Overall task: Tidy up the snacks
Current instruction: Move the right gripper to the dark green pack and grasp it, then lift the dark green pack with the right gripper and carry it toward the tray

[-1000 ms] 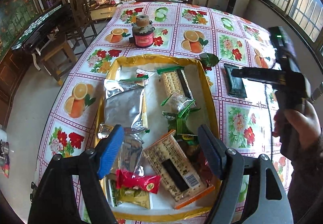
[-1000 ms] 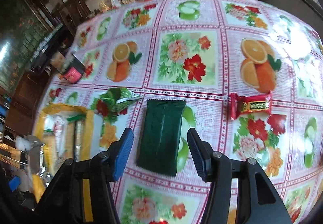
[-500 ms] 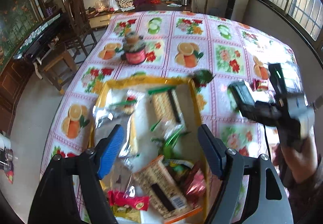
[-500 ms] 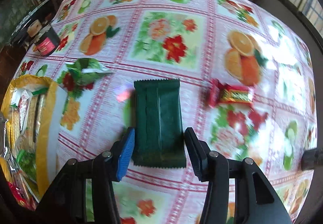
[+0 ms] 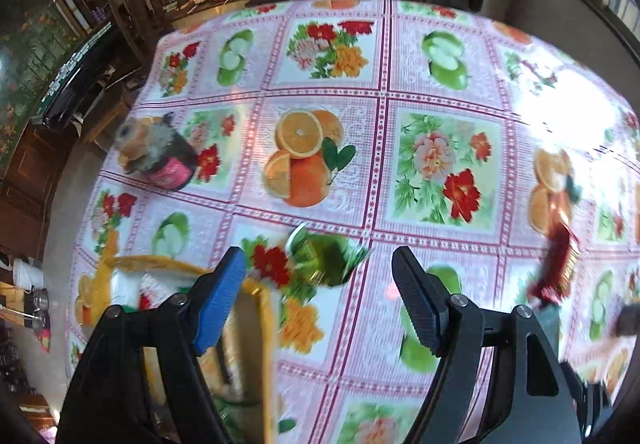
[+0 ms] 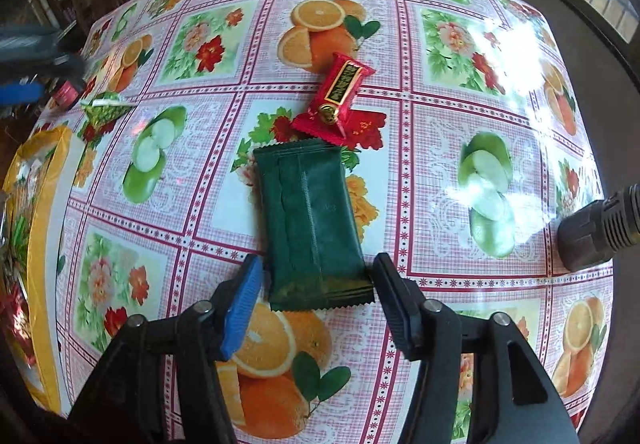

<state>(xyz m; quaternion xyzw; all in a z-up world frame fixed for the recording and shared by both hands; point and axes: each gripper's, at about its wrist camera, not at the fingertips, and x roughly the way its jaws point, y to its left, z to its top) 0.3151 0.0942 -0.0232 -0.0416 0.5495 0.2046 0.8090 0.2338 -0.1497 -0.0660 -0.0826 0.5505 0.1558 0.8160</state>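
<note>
A dark green flat snack packet [image 6: 312, 220] lies on the flowered tablecloth. My right gripper [image 6: 318, 304] is open, its fingers on either side of the packet's near end. A red candy wrapper [image 6: 340, 92] lies just beyond the packet and also shows in the left wrist view [image 5: 554, 268]. A light green crumpled wrapper [image 5: 324, 260] lies just ahead of my open, empty left gripper [image 5: 320, 296]; it also shows in the right wrist view [image 6: 102, 110]. The yellow tray [image 5: 266, 324] of snacks is under the left gripper's left finger, and at the left edge of the right wrist view [image 6: 40, 244].
A dark jar with a pink label [image 5: 160, 160] stands on the table at the left. A black cable plug [image 6: 596, 228] sits at the right edge. Wooden chairs and shelves stand beyond the table's far edge.
My left gripper has swung right and forward, off the tray, toward the light green wrapper. My right gripper has moved in around the dark green packet's near end.
</note>
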